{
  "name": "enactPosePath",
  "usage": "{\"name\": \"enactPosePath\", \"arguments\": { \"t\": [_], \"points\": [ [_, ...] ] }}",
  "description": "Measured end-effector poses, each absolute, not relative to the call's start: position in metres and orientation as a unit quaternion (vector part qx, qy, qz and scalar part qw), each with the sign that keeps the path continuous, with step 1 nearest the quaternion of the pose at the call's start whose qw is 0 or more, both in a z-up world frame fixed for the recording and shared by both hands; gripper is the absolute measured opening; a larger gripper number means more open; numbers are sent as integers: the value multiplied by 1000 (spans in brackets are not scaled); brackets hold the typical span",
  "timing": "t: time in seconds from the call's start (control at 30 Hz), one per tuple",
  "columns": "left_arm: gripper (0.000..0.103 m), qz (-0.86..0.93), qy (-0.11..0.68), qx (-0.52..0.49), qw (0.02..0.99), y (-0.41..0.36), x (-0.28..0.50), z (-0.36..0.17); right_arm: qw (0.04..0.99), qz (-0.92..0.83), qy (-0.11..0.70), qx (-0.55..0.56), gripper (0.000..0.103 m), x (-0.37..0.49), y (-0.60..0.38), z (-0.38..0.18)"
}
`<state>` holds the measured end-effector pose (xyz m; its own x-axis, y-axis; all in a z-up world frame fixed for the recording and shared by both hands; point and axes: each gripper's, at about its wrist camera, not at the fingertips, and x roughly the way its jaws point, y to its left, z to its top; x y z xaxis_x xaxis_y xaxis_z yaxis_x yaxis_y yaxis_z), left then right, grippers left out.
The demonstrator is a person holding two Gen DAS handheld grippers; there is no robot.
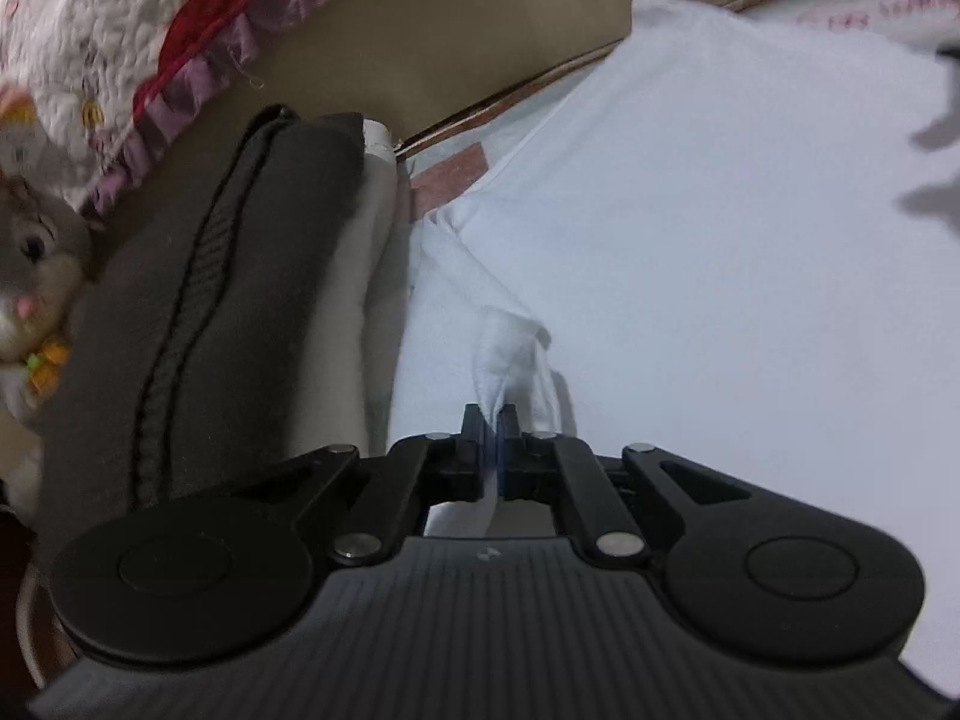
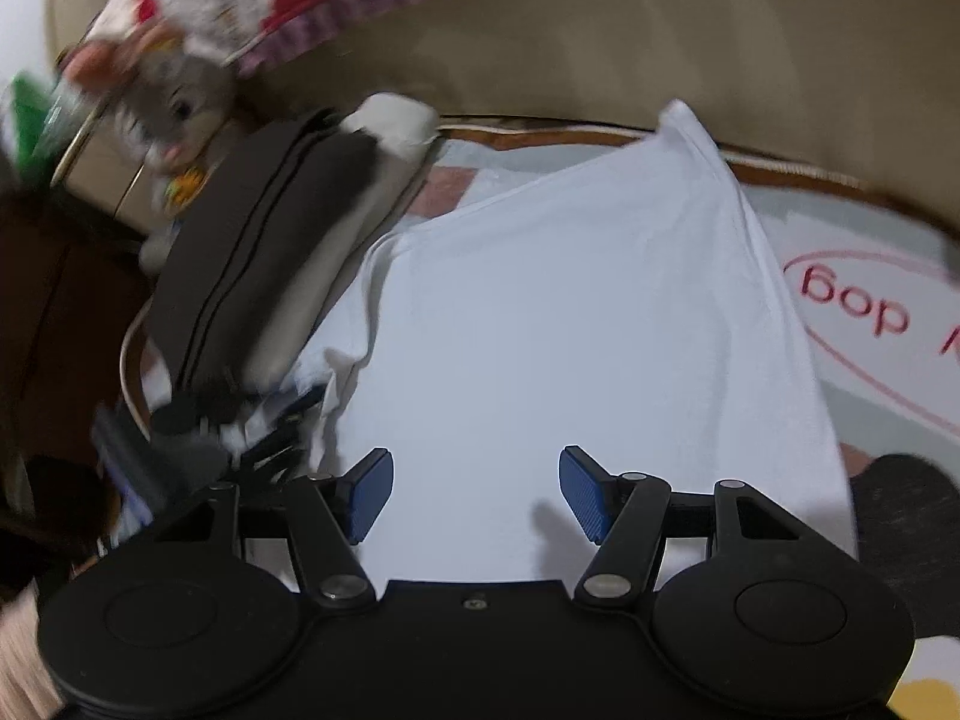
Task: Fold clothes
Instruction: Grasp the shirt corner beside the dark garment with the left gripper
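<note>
My left gripper (image 1: 491, 414) pinches the white shirt (image 1: 690, 252) at its tip; the cloth spreads ahead and rightward. My right gripper (image 2: 475, 495) hangs wide over the shirt.

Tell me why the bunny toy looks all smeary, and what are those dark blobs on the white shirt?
Right wrist view: the bunny toy and the left side are smeared by motion blur; the white shirt is sharper. Left wrist view: the dark blobs look like shadows on the shirt, and the left gripper is sharp. Both views bend at the edges.
</note>
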<state>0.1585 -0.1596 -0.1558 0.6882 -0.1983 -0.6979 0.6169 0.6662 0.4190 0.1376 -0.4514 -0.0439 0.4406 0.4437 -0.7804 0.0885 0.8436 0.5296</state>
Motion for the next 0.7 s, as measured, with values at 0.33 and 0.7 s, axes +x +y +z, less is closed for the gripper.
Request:
{"name": "enactPosePath", "arguments": {
  "t": [0.33, 0.7],
  "points": [
    [3, -411, 256, 181, 856, -104, 49, -55, 791, 111, 502, 333, 67, 143, -467, -45],
    [3, -507, 268, 151, 805, -37, -53, -17, 779, 66, 473, 407, 70, 85, -522, -64]
  ]
}}
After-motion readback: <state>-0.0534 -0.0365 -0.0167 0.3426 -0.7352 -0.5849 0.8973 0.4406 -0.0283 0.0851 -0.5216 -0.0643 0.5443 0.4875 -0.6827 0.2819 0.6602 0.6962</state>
